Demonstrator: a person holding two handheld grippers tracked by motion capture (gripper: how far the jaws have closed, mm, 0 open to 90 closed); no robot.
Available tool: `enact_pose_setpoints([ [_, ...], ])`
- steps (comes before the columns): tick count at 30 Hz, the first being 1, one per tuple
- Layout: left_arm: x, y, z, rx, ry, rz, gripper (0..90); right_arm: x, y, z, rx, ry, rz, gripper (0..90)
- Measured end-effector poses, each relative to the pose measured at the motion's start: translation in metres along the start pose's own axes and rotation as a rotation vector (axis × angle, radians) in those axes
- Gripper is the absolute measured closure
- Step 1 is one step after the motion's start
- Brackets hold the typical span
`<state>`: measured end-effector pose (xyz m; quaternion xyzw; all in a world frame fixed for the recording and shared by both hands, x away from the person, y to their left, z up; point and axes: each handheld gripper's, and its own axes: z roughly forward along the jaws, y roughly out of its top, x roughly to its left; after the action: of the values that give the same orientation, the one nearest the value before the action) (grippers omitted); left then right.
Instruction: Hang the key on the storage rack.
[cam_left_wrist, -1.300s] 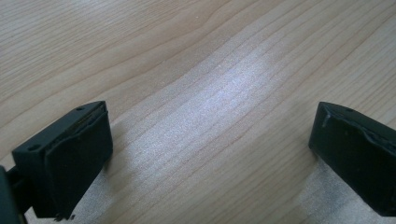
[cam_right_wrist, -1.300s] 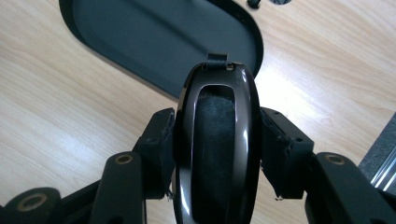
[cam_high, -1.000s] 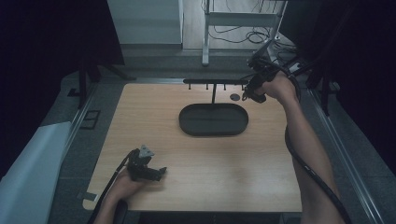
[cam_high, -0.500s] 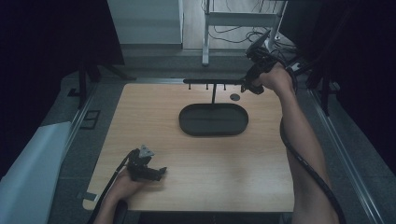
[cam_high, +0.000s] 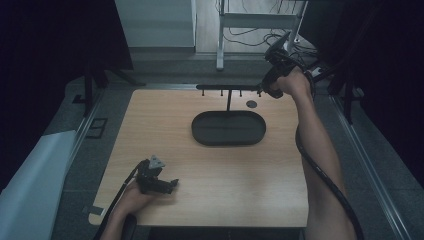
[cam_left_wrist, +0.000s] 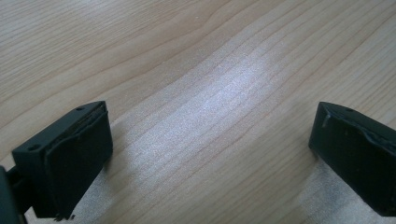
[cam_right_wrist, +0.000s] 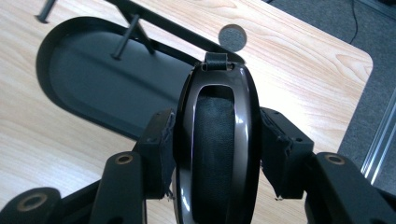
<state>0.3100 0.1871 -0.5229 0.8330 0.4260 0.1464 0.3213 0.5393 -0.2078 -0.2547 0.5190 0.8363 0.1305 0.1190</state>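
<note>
Two black handheld grippers, left gripper (cam_high: 172, 183) and right gripper (cam_high: 261, 90). Blocky black jaws with worn, frayed pad edges and small screw holes. Round brass-ringed pivot screws (cam_right_wrist: 124, 159) on the right one's linkage. Grey three-cornered plate (cam_high: 156, 161) atop the left. Thick black cable (cam_high: 325, 175) trailing along a bare, sleeveless forearm.

From my high view, the right tongs (cam_high: 262, 90) are too small and dark for me to tell what they grip or how the jaws stand. In the right gripper view, the glossy black oval object (cam_right_wrist: 215, 144) runs off the bottom edge, so I can't see its lower end, and it covers part of the dark tray (cam_right_wrist: 93, 84) behind it. In the left gripper view, both jaws of the left tongs (cam_left_wrist: 210, 154) are cut by the frame's edges.
</note>
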Motion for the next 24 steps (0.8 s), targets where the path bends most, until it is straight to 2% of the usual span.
enact_pose_setpoints([
  [11, 0.0, 0.0, 0.0, 0.005, -0.001, 0.004, 0.0, -0.017, -0.01, 0.013, 0.016, -0.05, 0.035, 48.7],
  [20, 0.0, 0.0, 0.0, 0.004, -0.002, 0.003, 0.0, -0.026, -0.022, 0.04, 0.049, -0.083, 0.046, 48.7],
  [24, 0.0, 0.0, 0.0, 0.002, -0.001, 0.003, 0.0, -0.027, -0.025, 0.053, 0.057, -0.078, 0.05, 48.7],
])
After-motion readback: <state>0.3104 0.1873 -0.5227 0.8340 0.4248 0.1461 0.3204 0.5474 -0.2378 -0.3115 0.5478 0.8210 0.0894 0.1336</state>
